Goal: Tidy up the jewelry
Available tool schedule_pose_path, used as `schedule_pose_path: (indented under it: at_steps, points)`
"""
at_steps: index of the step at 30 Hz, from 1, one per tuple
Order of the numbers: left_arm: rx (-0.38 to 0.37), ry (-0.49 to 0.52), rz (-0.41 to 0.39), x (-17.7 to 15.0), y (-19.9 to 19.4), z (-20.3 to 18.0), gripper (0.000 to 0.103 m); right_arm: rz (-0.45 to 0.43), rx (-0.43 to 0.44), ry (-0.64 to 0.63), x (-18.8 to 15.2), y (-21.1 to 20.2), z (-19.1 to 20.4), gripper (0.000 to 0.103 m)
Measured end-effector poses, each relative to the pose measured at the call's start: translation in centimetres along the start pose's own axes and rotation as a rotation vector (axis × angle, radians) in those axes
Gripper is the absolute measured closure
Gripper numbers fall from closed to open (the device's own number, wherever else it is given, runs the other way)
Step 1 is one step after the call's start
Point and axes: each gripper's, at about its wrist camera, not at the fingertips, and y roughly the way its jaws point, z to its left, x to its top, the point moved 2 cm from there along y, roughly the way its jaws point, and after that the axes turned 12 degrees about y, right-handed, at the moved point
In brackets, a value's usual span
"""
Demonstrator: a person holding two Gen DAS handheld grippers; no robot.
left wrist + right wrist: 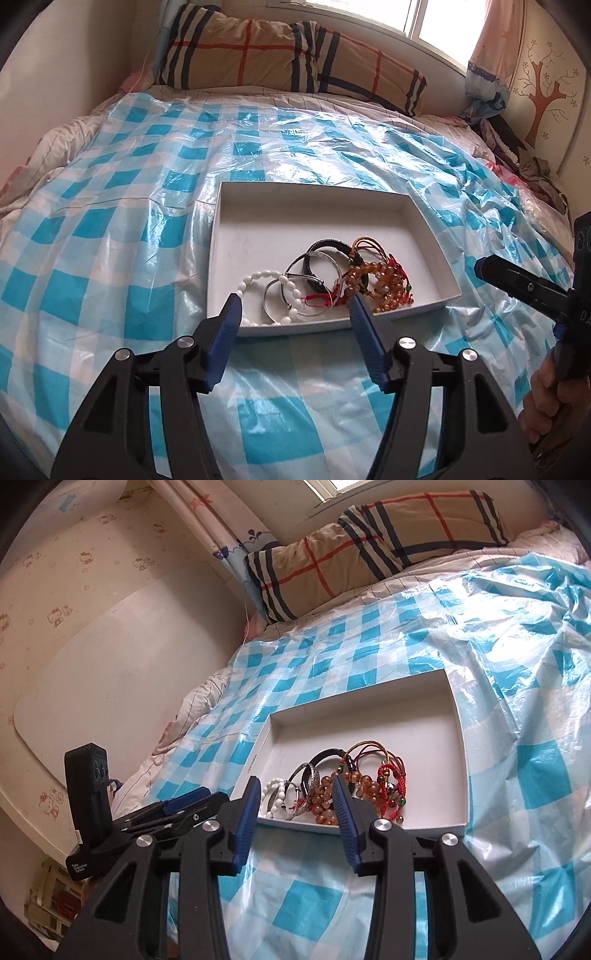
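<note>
I see my left gripper (295, 299) and right gripper (295, 786) both with jaws apart and nothing between them, hovering at the near edge of the shallow white cardboard tray (258, 206) on the blue-and-white checked plastic sheet (110, 206); the beaded and metal bracelets (332, 277) lie heaped inside its near side

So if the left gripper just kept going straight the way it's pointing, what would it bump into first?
Probably the near edge of the white tray, then the bracelets piled just inside it. The left gripper is open and empty; depth is hard to judge.
</note>
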Motion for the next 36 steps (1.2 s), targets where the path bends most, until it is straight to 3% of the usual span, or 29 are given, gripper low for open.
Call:
schedule_pose_path:
  at_steps: [7,15,21,27,36]
  points:
    - [0.044,0.038,-0.019,-2.8,-6.8,-1.7,0.029,-0.041,-0.063,-0.193,-3.1,-6.5,3.2,0.049]
    - [0.083,0.136,-0.059,-6.8,-15.2,-5.1,0.02,-0.058,-0.087,-0.409,-8.9,-14.6,5.8,0.039]
    - [0.063,0.088,-0.094,-10.5,-20.6,-6.4,0.013,-0.099,-0.063,-0.341,-14.3,-19.7,7.4,0.03]
    - [0.059,0.11,-0.106,-13.1,-23.3,-8.2,0.01,-0.097,-0.048,-0.246,-19.4,-21.6,8.3,0.027]
    - [0.064,0.151,-0.153,-14.7,-26.2,-10.2,0.008,-0.146,-0.094,-0.171,-22.6,-23.5,9.2,0.025]
